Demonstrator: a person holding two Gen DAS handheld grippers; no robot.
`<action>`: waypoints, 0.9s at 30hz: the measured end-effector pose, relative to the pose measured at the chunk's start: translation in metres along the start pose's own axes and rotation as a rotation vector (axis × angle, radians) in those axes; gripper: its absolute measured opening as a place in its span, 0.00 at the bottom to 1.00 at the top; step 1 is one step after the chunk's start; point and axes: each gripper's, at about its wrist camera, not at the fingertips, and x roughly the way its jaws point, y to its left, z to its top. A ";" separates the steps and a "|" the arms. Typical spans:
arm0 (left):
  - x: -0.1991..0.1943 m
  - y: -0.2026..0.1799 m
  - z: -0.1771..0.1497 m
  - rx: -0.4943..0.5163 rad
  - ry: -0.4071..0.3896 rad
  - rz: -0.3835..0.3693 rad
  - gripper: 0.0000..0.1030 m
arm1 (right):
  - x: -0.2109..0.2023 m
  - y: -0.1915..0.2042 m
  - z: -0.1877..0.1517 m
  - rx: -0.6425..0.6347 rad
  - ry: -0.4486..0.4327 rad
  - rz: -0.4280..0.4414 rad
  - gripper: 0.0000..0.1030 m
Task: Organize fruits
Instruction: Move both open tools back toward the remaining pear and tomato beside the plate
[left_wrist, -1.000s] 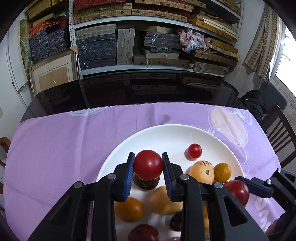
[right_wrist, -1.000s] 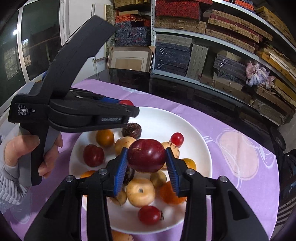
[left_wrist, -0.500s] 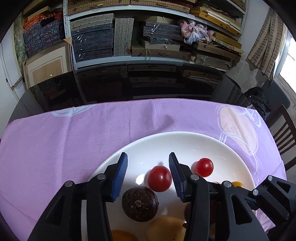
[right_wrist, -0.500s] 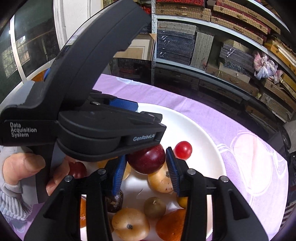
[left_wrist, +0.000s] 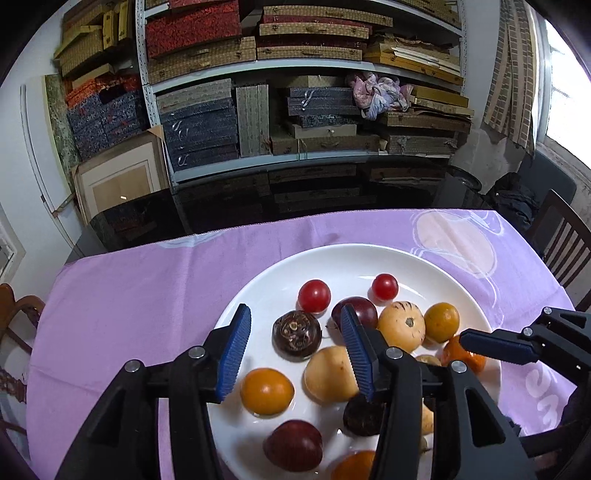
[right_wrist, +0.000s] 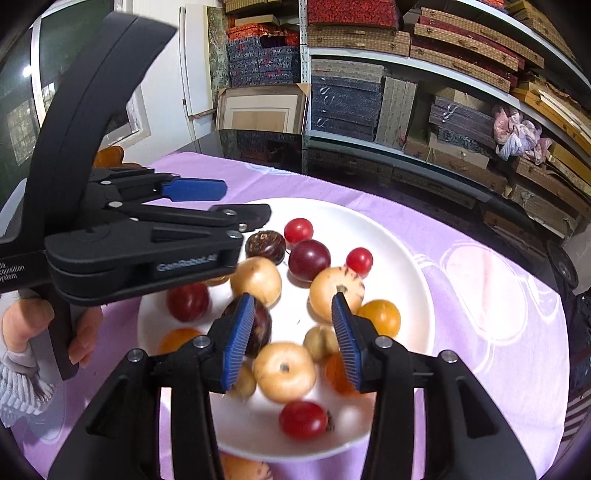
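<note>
— So, what's just happened on your side?

— Both of my hands let go. My left gripper (left_wrist: 295, 350) has just been opening its fingers; they stand apart over the white plate (left_wrist: 280, 288) with nothing pressed between them, only the dark brown fruit (left_wrist: 296, 334) lying on the plate below the gap. The small red tomato (left_wrist: 314, 295) I carried a second ago now sits on the plate just beyond it, free of my pads.

— And the right?

— My right gripper (right_wrist: 291, 336) has its fingers apart too, empty. The dark red plum (right_wrist: 309, 259) it was clamped on a second ago lies on the plate beside that brown fruit, near a second small tomato (right_wrist: 359, 259).

— So the fruits are where?

— All on the plate, on the purple cloth (left_wrist: 147, 295) over the table: red ones gathered toward the far side, yellow and orange ones nearer to me.

— What's different otherwise?

— Half a second back the left fingers were narrower and still flanked the tomato; now they have drawn back from it. I'd judge two placements done, with sorting left for the nearer fruits.
</note>
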 end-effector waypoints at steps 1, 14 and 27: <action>-0.007 -0.002 -0.005 0.008 -0.009 0.009 0.52 | -0.007 0.001 -0.005 0.004 -0.005 0.003 0.42; -0.072 -0.028 -0.064 0.057 -0.081 0.058 0.57 | -0.095 0.006 -0.093 0.083 -0.091 0.026 0.58; -0.096 -0.097 -0.147 0.200 -0.024 -0.120 0.62 | -0.113 -0.028 -0.151 0.223 -0.112 -0.007 0.69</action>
